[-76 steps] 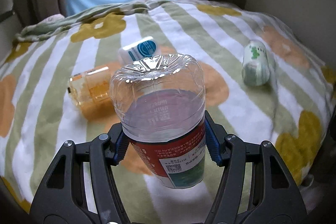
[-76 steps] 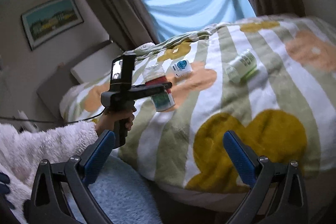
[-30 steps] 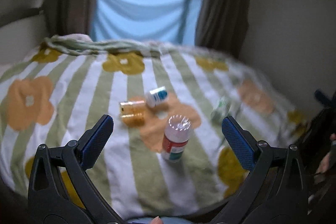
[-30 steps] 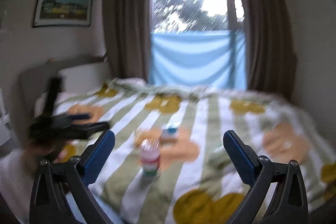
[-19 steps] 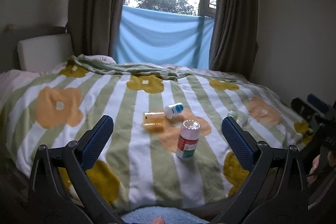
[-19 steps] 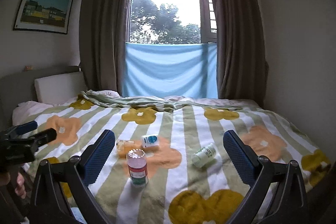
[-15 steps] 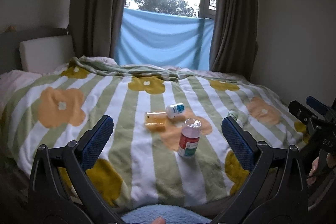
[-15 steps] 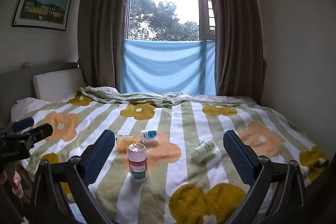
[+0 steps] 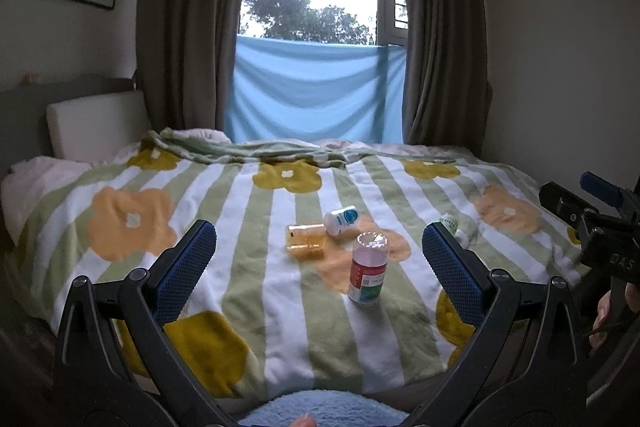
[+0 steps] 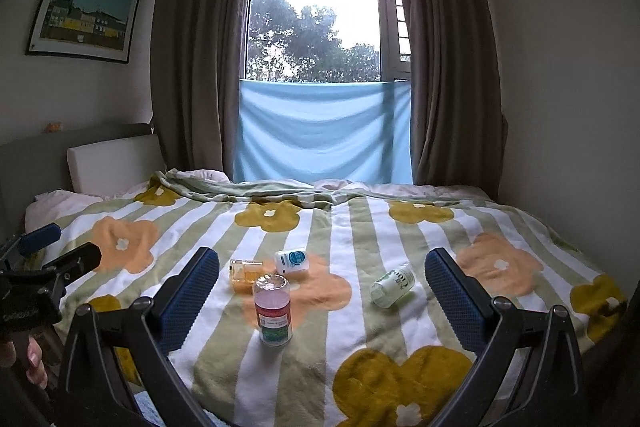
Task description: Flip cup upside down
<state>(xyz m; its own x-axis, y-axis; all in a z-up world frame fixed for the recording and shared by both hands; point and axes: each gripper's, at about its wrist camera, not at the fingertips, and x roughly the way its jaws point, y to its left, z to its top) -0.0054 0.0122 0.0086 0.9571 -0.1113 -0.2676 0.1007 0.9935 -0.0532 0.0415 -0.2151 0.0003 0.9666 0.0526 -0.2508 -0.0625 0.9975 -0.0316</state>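
Note:
A clear plastic cup with a red and green label (image 9: 367,269) (image 10: 273,309) stands upside down on the flowered blanket (image 9: 260,291) (image 10: 360,355), its closed base up. My left gripper (image 9: 319,269) is open and empty, held well back from the bed's near edge. The right gripper (image 10: 322,297) is open too, with nothing between its blue pads, likewise far from the cup. In the left wrist view the right gripper's body (image 9: 600,227) shows at the right edge, held by a hand.
An amber cup (image 9: 306,241) (image 10: 245,274), a white cup with a blue logo (image 9: 341,220) (image 10: 292,261) and a white-and-green cup (image 10: 392,284) (image 9: 452,225) lie on their sides. Behind the bed hang a window, curtains and a blue cloth (image 10: 324,131). A pale blue rug (image 9: 320,411) lies below.
My left gripper let go of the cup, leaving it upside down on the blanket. Both grippers drew back from the bed and now hold level and still.

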